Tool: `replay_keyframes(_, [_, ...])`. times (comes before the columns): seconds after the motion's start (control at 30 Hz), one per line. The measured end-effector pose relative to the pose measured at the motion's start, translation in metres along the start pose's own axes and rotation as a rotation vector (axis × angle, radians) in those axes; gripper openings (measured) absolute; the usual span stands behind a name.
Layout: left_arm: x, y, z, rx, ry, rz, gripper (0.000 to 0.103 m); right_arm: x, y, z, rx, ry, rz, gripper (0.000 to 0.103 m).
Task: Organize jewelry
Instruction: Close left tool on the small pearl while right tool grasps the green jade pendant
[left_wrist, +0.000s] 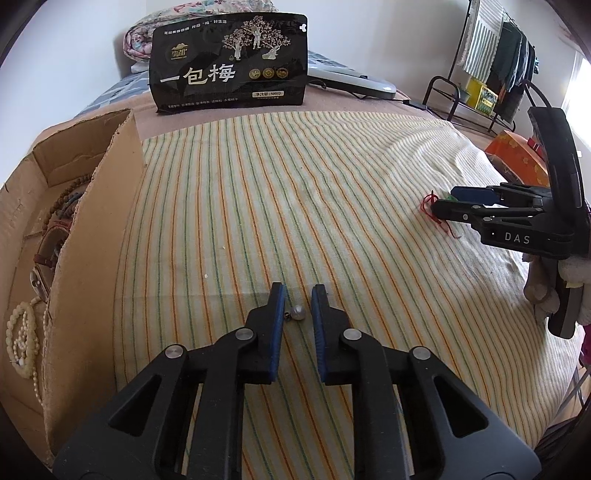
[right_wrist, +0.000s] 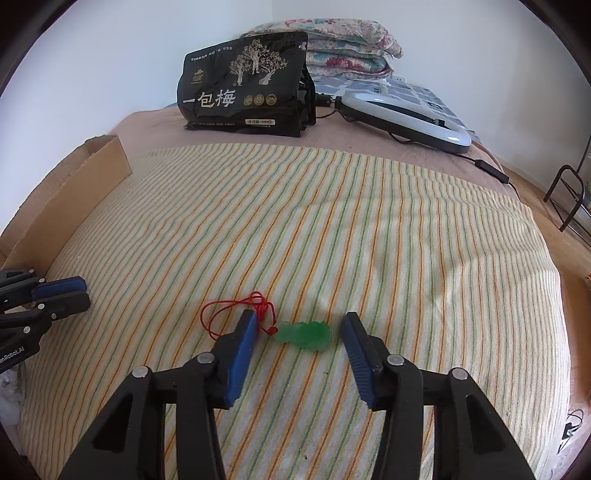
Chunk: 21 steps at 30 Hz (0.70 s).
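A small pearl earring (left_wrist: 297, 312) lies on the striped cloth (left_wrist: 295, 192) between the fingers of my left gripper (left_wrist: 298, 295), which is open around it with narrow gaps either side. A green jade pendant (right_wrist: 303, 334) on a red cord (right_wrist: 236, 308) lies between the fingers of my right gripper (right_wrist: 299, 325), which is wide open around it. The right gripper also shows in the left wrist view (left_wrist: 443, 205), over the red cord (left_wrist: 430, 206). The left gripper shows at the left edge of the right wrist view (right_wrist: 79, 293).
A cardboard box (left_wrist: 96, 236) at the left holds bead bracelets (left_wrist: 62, 206), a watch (left_wrist: 40, 273) and pearl strands (left_wrist: 22, 339). A black snack bag (left_wrist: 231, 64) stands at the back, with a grey device (right_wrist: 402, 116), its cable and folded quilts (right_wrist: 332, 40). A clothes rack (left_wrist: 495, 66) stands at the right.
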<state>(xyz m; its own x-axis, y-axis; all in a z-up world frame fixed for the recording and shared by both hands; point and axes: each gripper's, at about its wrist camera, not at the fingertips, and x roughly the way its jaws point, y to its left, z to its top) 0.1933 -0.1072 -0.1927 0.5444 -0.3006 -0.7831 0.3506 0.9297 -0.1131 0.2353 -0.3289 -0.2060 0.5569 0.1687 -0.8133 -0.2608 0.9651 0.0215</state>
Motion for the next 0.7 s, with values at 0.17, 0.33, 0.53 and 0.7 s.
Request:
replay_keyframes(0.17, [-0.001,-0.001,-0.001,0.008,-0.004,0.003,0.010,0.000,0.002,0.000,-0.006,0.002,0.004,0.036])
replay_keyframes(0.33, [-0.002,-0.001,-0.001,0.007,-0.007,0.002,0.009,-0.002,0.002,-0.001,0.001,-0.003,0.009,0.033])
replay_keyframes(0.53, [-0.009,-0.002,0.000,0.001,-0.017,-0.009,0.009,-0.008,0.002,-0.002,0.010,-0.012,0.013,0.033])
replay_keyframes(0.7, [-0.021,-0.005,0.001,0.001,-0.038,-0.019,0.009,-0.021,0.007,-0.001,0.004,-0.029,0.018,0.033])
